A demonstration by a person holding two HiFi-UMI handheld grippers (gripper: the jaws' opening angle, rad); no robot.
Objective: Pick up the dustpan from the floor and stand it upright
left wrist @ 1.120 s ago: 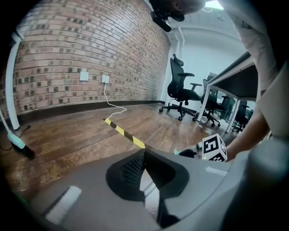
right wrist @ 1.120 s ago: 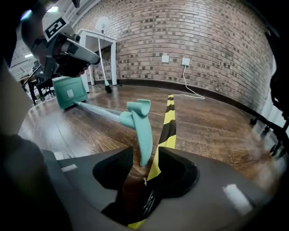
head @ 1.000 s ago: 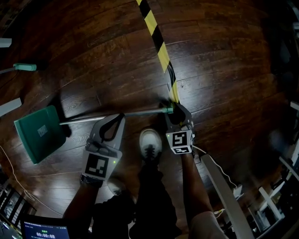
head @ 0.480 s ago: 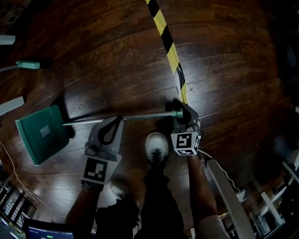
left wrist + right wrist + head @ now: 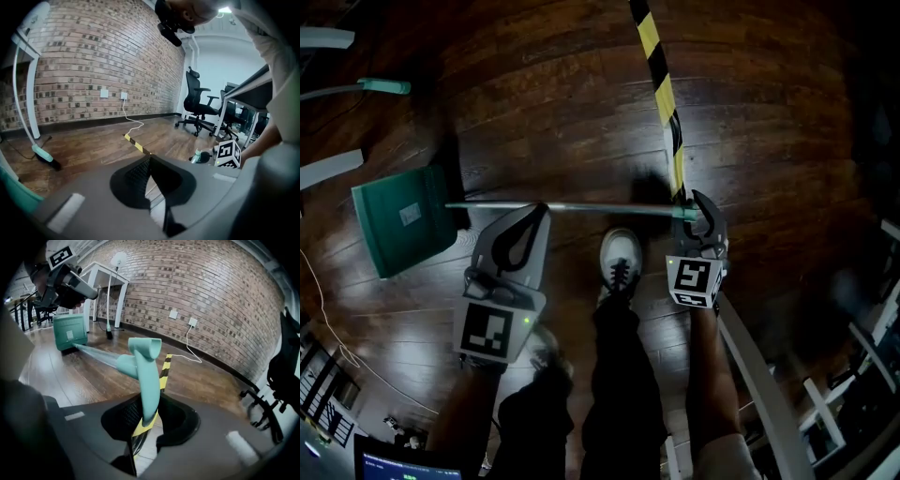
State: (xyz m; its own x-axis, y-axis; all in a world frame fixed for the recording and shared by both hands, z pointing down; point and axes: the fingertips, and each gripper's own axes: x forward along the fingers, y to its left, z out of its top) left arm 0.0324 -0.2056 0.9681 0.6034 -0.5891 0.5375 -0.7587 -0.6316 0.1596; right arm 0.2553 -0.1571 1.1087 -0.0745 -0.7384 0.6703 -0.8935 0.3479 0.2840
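Head view over a dark wood floor (image 5: 534, 84): a person bends over a long-handled green dustpan (image 5: 398, 225), its pan low at the far left and its metal pole (image 5: 600, 207) running level to the right, just beyond a white shoe (image 5: 619, 258). The right hand-held gripper (image 5: 701, 208), whose jaws have just been closing, clamps the teal grip (image 5: 147, 376) at the pole's right end, and the grip stands up between the pads. The left hand-held gripper (image 5: 540, 211) has its jaw tips drawn together at the pole's middle; whether the pole is pinched there cannot be made out. Yellow-and-black tape (image 5: 661, 89) runs away across the boards from beside the right hand-held gripper toward a brick wall (image 5: 211, 287).
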